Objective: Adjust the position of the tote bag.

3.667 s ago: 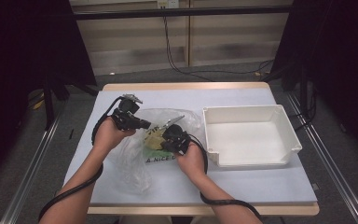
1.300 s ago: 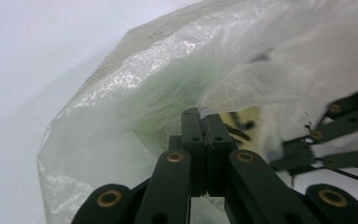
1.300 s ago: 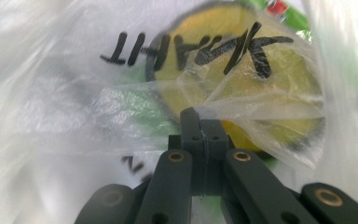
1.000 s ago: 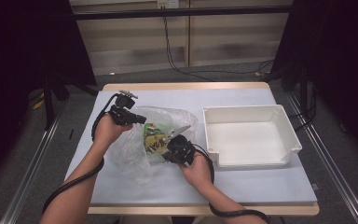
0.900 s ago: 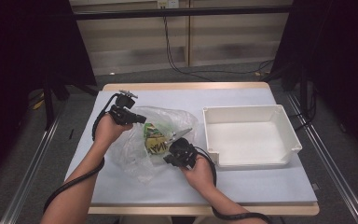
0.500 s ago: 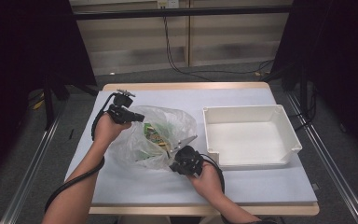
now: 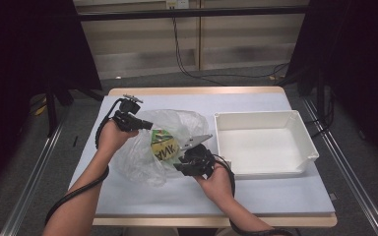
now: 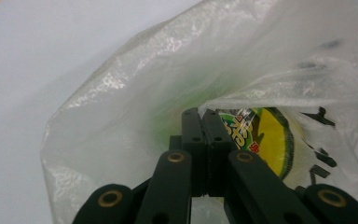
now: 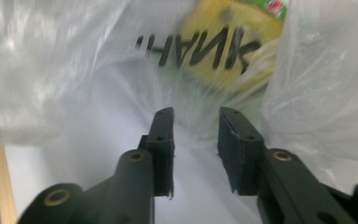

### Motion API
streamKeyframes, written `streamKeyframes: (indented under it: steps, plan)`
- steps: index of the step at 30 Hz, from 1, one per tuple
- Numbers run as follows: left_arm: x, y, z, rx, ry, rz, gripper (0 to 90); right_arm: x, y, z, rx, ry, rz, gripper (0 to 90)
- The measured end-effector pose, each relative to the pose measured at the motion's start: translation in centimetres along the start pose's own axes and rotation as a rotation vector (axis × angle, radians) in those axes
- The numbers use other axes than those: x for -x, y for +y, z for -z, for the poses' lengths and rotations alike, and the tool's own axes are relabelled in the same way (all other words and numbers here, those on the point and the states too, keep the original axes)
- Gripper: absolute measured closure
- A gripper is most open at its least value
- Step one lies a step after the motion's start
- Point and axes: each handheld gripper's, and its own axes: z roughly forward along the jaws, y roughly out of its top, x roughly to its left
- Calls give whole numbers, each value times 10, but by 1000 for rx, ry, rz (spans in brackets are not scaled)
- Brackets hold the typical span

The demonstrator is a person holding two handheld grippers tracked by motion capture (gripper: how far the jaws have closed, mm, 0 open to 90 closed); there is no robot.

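A crumpled clear plastic bag (image 7: 142, 157) lies on the table's left half, with a yellow-and-green printed packet (image 7: 163, 145) inside it. My left gripper (image 7: 146, 126) is at the bag's far left edge, shut on a fold of the film (image 8: 121, 112); the left gripper view has its jaws (image 8: 200, 114) pressed together on the plastic, the packet (image 8: 265, 140) just behind. My right gripper (image 7: 181, 166) is at the bag's near right side. Its jaws (image 9: 196, 121) have just been opening and stand apart with nothing between them, the bag (image 9: 51, 70) and packet (image 9: 223, 51) just ahead.
A shallow white tray (image 7: 263, 117) stands on the right half of the table, close to my right hand. The pale table top (image 7: 275, 196) runs to a wooden front edge. Dark curtains and cables lie beyond the far edge.
My right gripper has drawn back from the bag toward the near edge, and its jaws have parted and let go of the film. The left gripper has stayed put on the bag.
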Motion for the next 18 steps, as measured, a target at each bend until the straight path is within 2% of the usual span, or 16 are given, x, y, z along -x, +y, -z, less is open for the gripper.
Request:
streamKeyframes:
  steps: [1, 6, 9, 13, 14, 16, 17, 18]
  plan:
    - [0, 0, 1, -17, -5, -16, 900, 0, 5, 1, 12, -14, 9, 627]
    - [1, -1, 0, -12, -10, -9, 900, 0, 17, 0, 29, -15, 18, 587]
    - [3, -1, 0, -14, -10, -9, 900, -1, 23, -4, 30, -47, 36, 503]
    - [4, -1, 1, -14, -15, -18, 900, 4, 29, -14, 27, -69, 22, 441]
    - [3, -1, 2, -14, -13, -19, 900, 9, 32, -22, 26, -93, 11, 363]
    - [3, -1, 3, -18, -10, -27, 900, 11, 34, -26, 17, -99, 5, 345]
    - [3, -1, 4, -14, -12, -23, 900, 17, 36, -36, 3, -122, -15, 328]
    - [2, -1, 4, -13, -15, -18, 900, 19, 36, -39, 0, -125, -22, 329]
